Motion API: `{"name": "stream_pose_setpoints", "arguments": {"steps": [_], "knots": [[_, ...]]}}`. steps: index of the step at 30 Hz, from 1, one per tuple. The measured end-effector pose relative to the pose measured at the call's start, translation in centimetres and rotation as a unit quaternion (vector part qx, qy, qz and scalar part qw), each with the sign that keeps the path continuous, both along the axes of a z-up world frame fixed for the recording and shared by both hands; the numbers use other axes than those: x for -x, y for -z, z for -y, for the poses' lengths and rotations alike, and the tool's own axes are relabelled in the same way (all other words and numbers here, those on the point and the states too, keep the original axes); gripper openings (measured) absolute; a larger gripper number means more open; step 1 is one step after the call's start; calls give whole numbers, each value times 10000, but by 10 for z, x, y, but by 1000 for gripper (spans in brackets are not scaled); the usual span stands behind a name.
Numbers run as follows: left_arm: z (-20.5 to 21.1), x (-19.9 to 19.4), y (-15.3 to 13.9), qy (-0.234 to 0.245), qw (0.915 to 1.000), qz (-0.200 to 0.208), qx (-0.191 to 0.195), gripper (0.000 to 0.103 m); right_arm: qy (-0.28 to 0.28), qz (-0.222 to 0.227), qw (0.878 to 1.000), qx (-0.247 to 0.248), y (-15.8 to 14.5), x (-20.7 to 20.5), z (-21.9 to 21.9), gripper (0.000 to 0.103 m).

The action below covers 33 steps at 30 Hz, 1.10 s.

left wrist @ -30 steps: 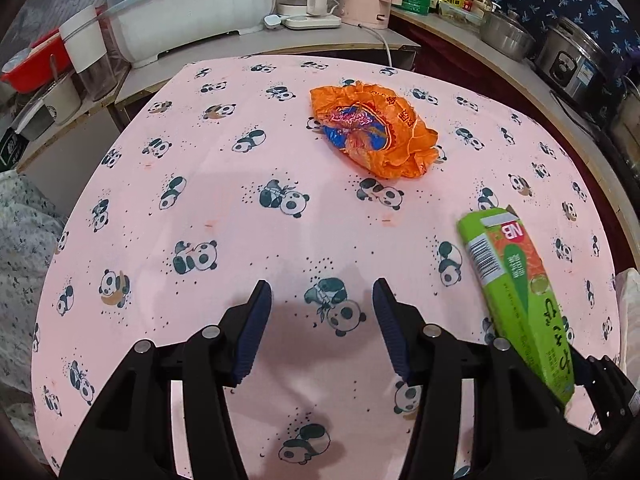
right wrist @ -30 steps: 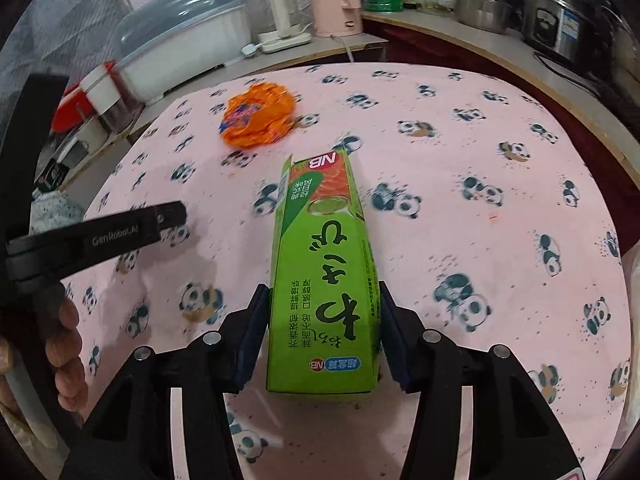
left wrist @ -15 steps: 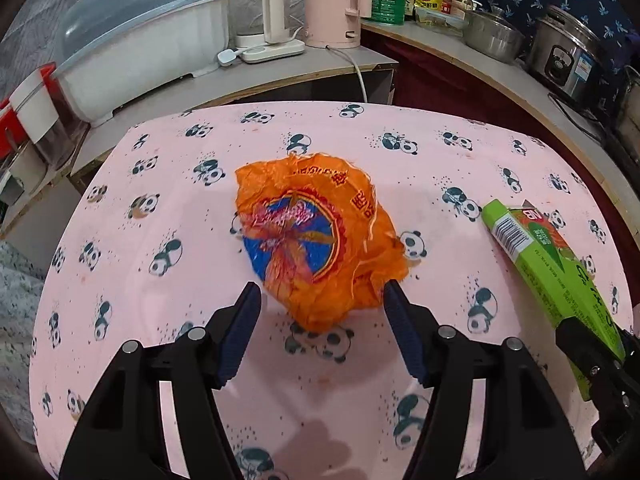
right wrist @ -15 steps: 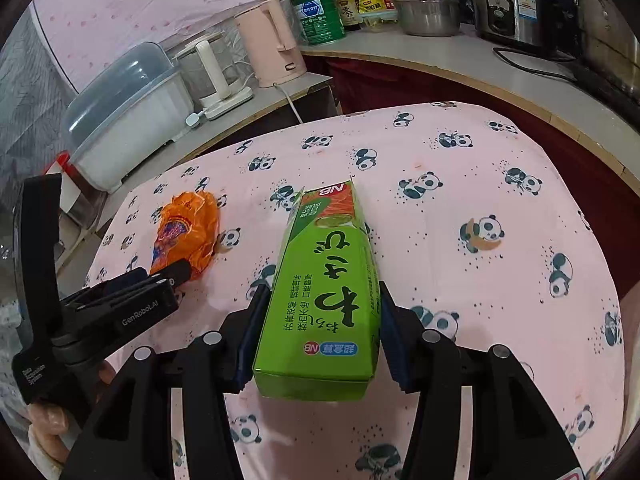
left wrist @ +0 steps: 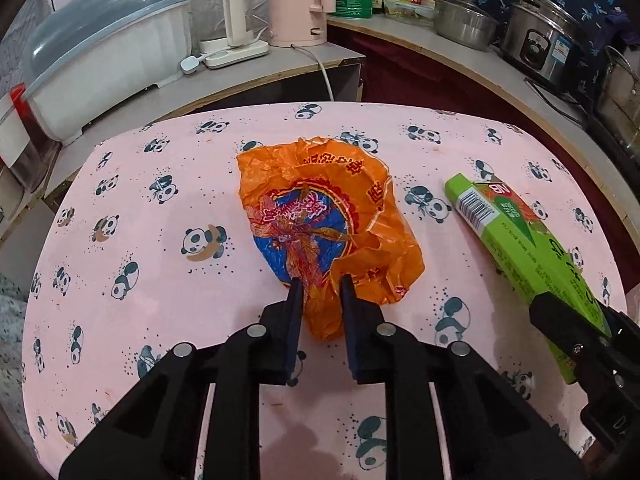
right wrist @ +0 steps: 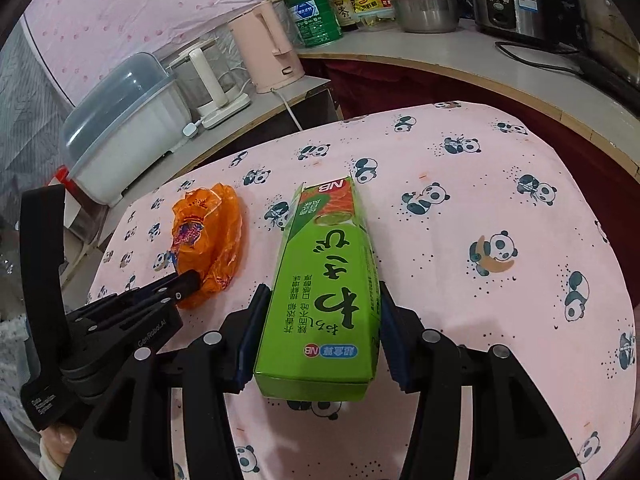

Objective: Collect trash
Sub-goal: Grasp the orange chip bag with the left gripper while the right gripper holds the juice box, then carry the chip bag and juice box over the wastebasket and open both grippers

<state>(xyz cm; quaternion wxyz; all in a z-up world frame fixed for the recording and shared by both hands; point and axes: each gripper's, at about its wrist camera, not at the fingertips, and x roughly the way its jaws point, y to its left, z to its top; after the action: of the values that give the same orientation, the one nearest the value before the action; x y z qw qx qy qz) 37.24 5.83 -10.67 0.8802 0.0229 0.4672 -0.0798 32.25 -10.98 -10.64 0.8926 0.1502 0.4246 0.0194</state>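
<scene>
Both pieces of rubbish on view are now between jaws, so by my reading the gathering is well under way while the disposing is all still to do: no bin or bag for the trash appears in either view. The left gripper has its jaws closing on the near edge of the crumpled orange plastic wrapper with the blue and red print, a fold of film pinched between the narrow gap, the rest of the wrapper spreading toward twelve o'clock on the cloth. The right gripper stands about half open, its pads pressed to the two long sides of the long green cardboard box with dark lettering, which lies with its far end toward twelve o'clock (whether it rests on the cloth or is raised off it I cannot tell). The surface is a table under a pink cloth printed with pandas, otherwise bare. Beyond it, at eleven o'clock, stand a white covered dish rack and a pink electric kettle; at two o'clock, a worktop carries steel pots and a rice cooker.
</scene>
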Motion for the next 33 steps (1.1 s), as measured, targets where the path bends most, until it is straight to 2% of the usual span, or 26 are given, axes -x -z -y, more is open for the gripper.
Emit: {"name": "stream_pose_setpoints", "arguments": {"steps": [6,15,24,33], "knots": [[10,26,-15,119,9998,57,140,16,203,143,9997,-63,-16,22,17,50],[43,68,-60,413,9981,326,314,16,541,499,9972,-132,-55,62,48,50],[103,122,-99,911,9933,569,416,16,1019,860,9910,-139,-94,125,101,50],[173,181,-126,1509,9848,723,470,17,1617,1071,9810,-64,-119,199,165,50]]}}
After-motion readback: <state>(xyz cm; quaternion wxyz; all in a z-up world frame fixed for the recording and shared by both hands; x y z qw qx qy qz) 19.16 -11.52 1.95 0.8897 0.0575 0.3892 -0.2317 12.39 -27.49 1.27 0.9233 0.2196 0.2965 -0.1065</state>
